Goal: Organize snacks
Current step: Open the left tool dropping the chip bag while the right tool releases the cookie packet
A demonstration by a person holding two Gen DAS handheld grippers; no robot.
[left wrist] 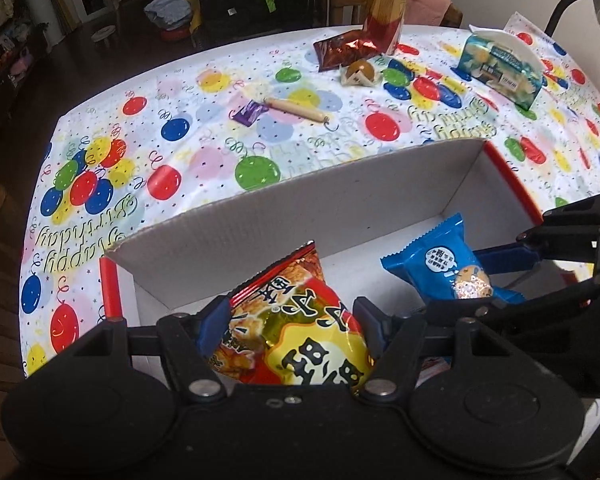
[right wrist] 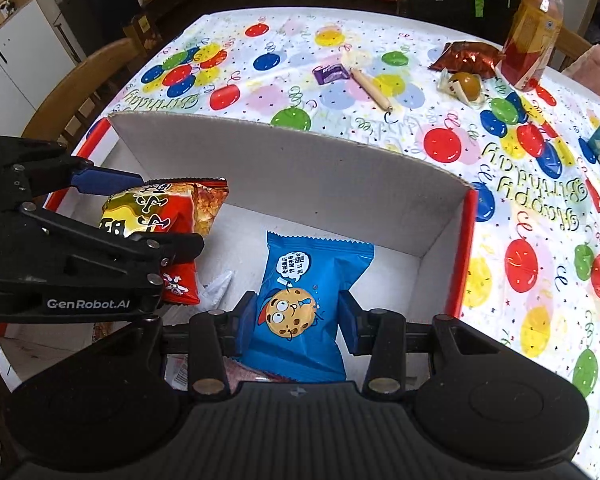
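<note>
- The left gripper (left wrist: 290, 322) has a matte black plastic body with two broad rounded lobes, each bearing a shallow circular recess.
- Its fingers (left wrist: 214, 322) wear blue pads on black linkage arms, pinned by round silver rivets.
- Two small screws sit in the middle of its near housing.
- The right gripper (right wrist: 298, 320) is built the same: black shell, blue pads on its fingers (right wrist: 350, 320), silver pivot pins.
- Its near housing is ribbed with fine horizontal grooves and carries a small cross-shaped mark.
- Seen from the right wrist view, the left gripper's side reads "GenRobot.AI" in white letters.
</note>
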